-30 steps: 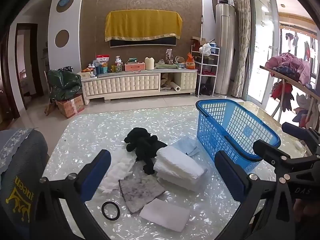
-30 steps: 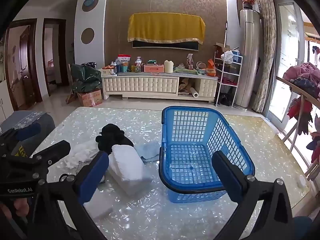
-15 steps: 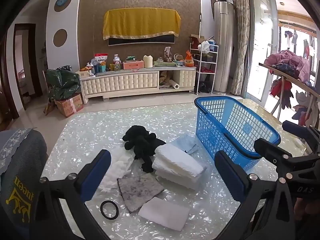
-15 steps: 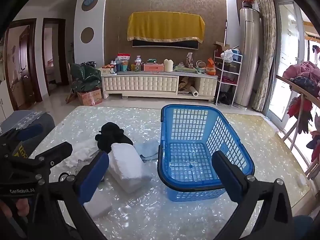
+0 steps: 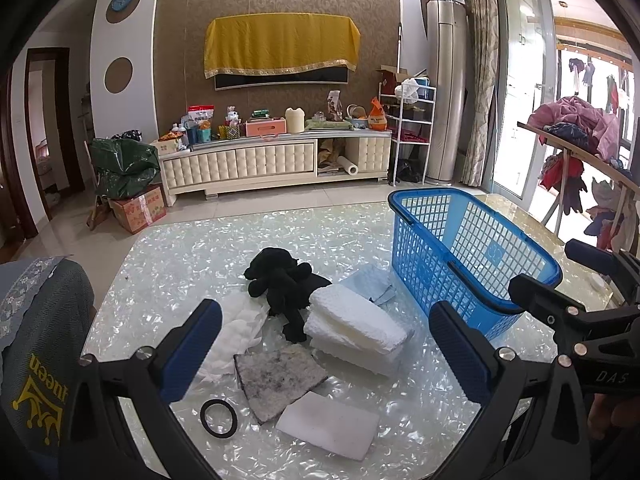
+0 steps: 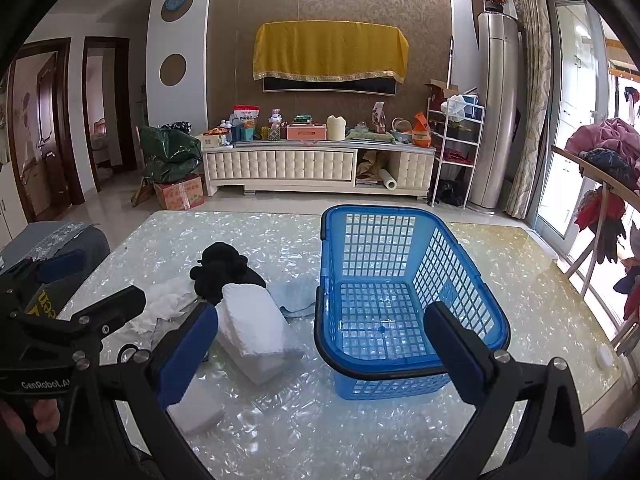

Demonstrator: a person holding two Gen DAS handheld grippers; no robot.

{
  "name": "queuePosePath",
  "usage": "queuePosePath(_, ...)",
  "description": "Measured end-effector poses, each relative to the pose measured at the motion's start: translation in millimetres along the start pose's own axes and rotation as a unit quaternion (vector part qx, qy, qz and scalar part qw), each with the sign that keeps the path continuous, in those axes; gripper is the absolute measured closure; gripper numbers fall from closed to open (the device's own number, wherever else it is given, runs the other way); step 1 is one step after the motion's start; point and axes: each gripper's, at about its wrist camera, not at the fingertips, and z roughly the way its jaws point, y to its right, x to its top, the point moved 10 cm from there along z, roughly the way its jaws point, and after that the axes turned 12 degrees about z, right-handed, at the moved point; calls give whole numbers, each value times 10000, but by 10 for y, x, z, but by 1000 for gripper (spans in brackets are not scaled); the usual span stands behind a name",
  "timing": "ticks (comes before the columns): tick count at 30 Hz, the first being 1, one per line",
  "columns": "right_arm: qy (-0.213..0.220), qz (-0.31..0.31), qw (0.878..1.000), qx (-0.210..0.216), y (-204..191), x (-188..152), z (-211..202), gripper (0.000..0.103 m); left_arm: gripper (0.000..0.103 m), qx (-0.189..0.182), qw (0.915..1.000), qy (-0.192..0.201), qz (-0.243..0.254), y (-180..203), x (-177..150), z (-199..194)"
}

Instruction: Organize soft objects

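A blue plastic basket (image 5: 472, 256) stands empty on the pearly table, also in the right wrist view (image 6: 400, 304). Left of it lie soft things: a black cloth (image 5: 280, 280), a folded white towel (image 5: 352, 326), a light blue cloth (image 5: 370, 284), a white rag (image 5: 236, 332), a grey pad (image 5: 278, 376), a white sponge (image 5: 328, 426) and a black ring (image 5: 219, 418). My left gripper (image 5: 324, 356) is open and empty above the pile. My right gripper (image 6: 320, 352) is open and empty before the basket; the towel (image 6: 256, 328) lies by its left finger.
The table (image 6: 280, 432) has a near edge close below both grippers. A grey cushioned chair (image 5: 36, 344) stands at the left. A clothes rack (image 5: 580, 152) with garments is at the right. A TV cabinet (image 5: 276, 160) stands along the far wall.
Both views have shifted only slightly; the table things sit a little lower in the left wrist view. Both grippers stay open and empty.
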Motion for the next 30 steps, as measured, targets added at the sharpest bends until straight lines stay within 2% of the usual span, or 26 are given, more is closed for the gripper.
queuePosePath(30,-7,1,10000,-36,31,-32,-26,0,0,5,10000,-29,29,24,-4,12)
